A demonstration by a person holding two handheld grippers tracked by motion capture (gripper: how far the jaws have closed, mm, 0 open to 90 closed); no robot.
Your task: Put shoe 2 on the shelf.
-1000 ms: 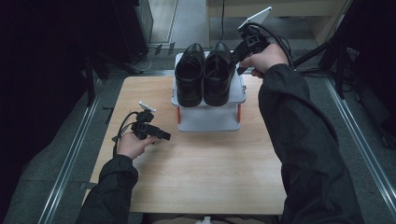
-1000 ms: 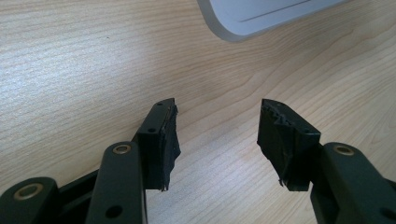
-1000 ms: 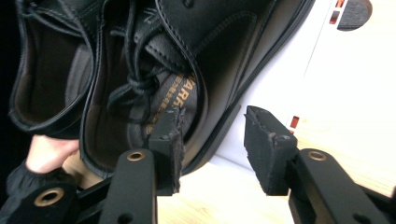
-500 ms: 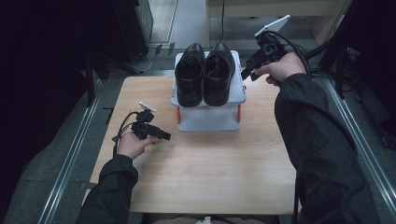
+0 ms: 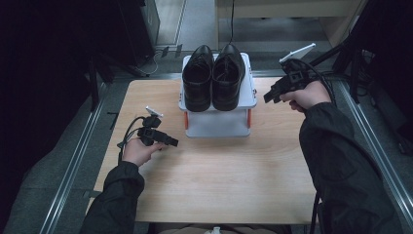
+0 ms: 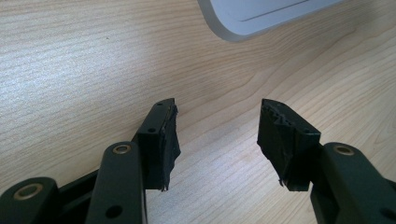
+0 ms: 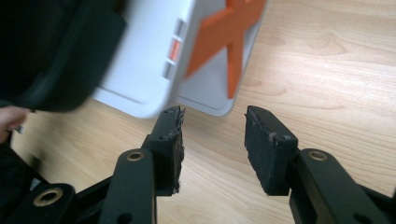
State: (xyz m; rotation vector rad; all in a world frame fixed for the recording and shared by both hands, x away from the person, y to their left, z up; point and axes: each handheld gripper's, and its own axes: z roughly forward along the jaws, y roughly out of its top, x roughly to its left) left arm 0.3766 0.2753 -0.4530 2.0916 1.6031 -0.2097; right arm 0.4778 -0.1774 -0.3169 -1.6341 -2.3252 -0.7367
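Looking down from the high view: right gripper (image 5: 271,95) held just off the right edge of a white rack (image 5: 217,124), jaws apart with nothing between them, having just been opening a little wider. On top of the rack, close beyond and to the left of that gripper, a pair of black shoes (image 5: 213,78) side by side, touching each other, toes pointing away from the person. Left gripper (image 5: 170,142) low over the wooden table (image 5: 219,180), in front of and to the left of the rack, well apart from the shoes, tips aimed toward the rack's front left corner, jaws spread and empty.

Turning to the left gripper view: left gripper (image 6: 217,135) wide open above bare table (image 6: 84,60), gripping nothing. Ahead and slightly right of the tips, a rounded white corner of the rack (image 6: 261,16), not touching either jaw.

Moving to the right gripper view: right gripper (image 7: 214,140) open over the table (image 7: 336,70), clear wood showing in the gap. Just ahead of the tips and not touching, the rack's white side with an orange cross brace (image 7: 233,37). Up and to the left, a dark blurred shoe (image 7: 60,51) on the rack's top. At the far left edge, part of a hand (image 7: 11,121).
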